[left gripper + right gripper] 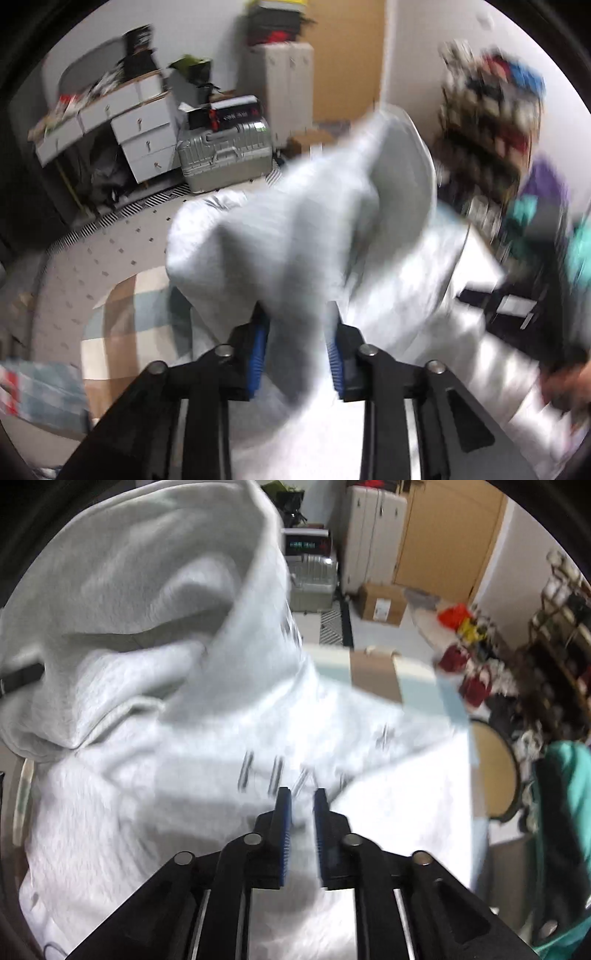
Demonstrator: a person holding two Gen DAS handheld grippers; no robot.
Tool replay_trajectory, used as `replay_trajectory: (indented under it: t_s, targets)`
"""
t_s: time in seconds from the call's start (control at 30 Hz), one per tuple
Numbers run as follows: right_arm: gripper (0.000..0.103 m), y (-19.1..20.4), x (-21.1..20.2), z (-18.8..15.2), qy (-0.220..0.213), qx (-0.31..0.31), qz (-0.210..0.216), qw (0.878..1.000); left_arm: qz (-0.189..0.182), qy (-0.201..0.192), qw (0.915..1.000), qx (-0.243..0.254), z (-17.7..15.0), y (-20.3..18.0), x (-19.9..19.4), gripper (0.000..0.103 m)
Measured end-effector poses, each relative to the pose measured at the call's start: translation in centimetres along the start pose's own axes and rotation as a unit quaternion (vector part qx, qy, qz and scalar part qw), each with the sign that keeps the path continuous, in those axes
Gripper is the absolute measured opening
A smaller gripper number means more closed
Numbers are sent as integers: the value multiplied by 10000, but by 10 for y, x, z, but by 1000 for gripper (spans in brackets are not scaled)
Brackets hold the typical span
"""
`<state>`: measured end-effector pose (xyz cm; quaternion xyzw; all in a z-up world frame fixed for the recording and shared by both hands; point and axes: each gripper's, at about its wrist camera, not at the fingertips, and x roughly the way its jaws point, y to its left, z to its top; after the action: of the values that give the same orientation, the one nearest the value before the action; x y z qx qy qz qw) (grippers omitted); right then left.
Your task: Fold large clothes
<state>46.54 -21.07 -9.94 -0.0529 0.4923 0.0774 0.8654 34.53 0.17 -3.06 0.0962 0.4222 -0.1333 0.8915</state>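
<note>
Cluttered bedroom, with a silver ribbed suitcase (229, 155) by white drawers (146, 138), frames a light grey hooded sweatshirt (155, 686) lifted above the patterned rug (122, 306). Left gripper (297, 332) pinches a fold; right gripper (302, 814) stands narrowly apart over the lettered chest, grip unclear.

I see both wrist views angled down, close over the same grey hoodie (295, 236), seemingly sharing the suitcase (227, 153).

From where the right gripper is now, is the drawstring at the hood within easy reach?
Probably yes. The right gripper sits over the hoodie chest print, and the drawstring lies exposed up to its left, nothing covering it. Motion blur leaves this uncertain.
</note>
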Motion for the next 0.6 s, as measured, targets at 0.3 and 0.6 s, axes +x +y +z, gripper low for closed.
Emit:
replay_trajectory:
  t_s: [0.3, 0.6]
  targets:
    - [103, 34, -89, 34, -1863, -1049, -215, 9766, 62, -268, 9994, 227, -17, 17, -13, 30]
    - [103, 157, -66, 117, -1911, -3708, -1740, 8920, -556, -845, 9909, -883, -57, 47, -55, 74]
